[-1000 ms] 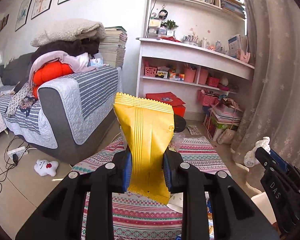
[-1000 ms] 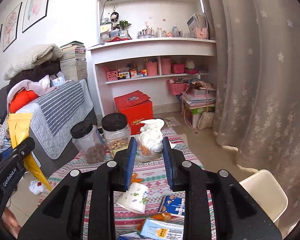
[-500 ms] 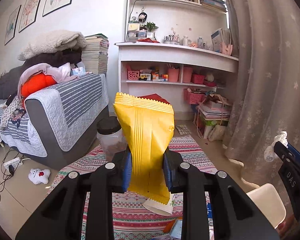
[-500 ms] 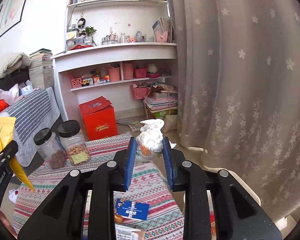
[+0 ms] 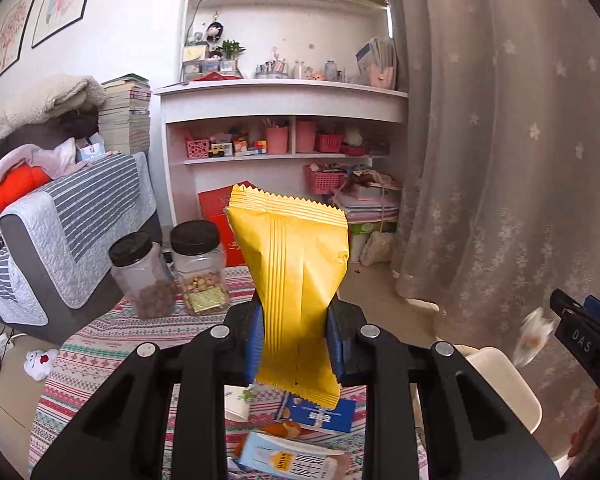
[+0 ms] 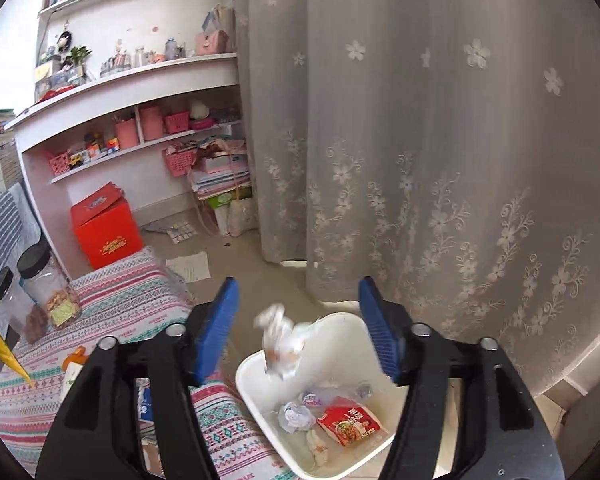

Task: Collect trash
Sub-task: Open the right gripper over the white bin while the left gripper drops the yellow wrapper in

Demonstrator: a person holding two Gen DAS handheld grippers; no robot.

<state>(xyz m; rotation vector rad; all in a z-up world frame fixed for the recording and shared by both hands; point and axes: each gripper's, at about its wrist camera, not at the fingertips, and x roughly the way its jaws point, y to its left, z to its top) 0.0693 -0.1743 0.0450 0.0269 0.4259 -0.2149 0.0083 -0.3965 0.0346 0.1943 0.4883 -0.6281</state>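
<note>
My left gripper (image 5: 294,344) is shut on a yellow snack wrapper (image 5: 294,276) that stands upright between the pads. My right gripper (image 6: 298,328) is open above a white trash bin (image 6: 256,396). A crumpled white wrapper (image 6: 280,344) is in the air between the pads, blurred, over the bin. The bin holds a red noodle packet (image 6: 350,426) and several crumpled bits. In the left wrist view the bin (image 5: 508,396) is at lower right, with the right gripper (image 5: 556,320) and the falling wrapper (image 5: 534,336) above it.
A low table with a striped cloth (image 5: 100,360) carries two black-lidded jars (image 5: 198,268), a blue box (image 5: 324,414), a milk carton (image 5: 288,460) and a paper cup (image 5: 236,400). A sofa (image 5: 60,232) is left, white shelves (image 5: 284,128) behind, a curtain (image 6: 440,140) right.
Both grippers swung right toward the bin. My right gripper opened and let go of the crumpled white wrapper, which now falls over the bin. The left still holds the yellow wrapper.
</note>
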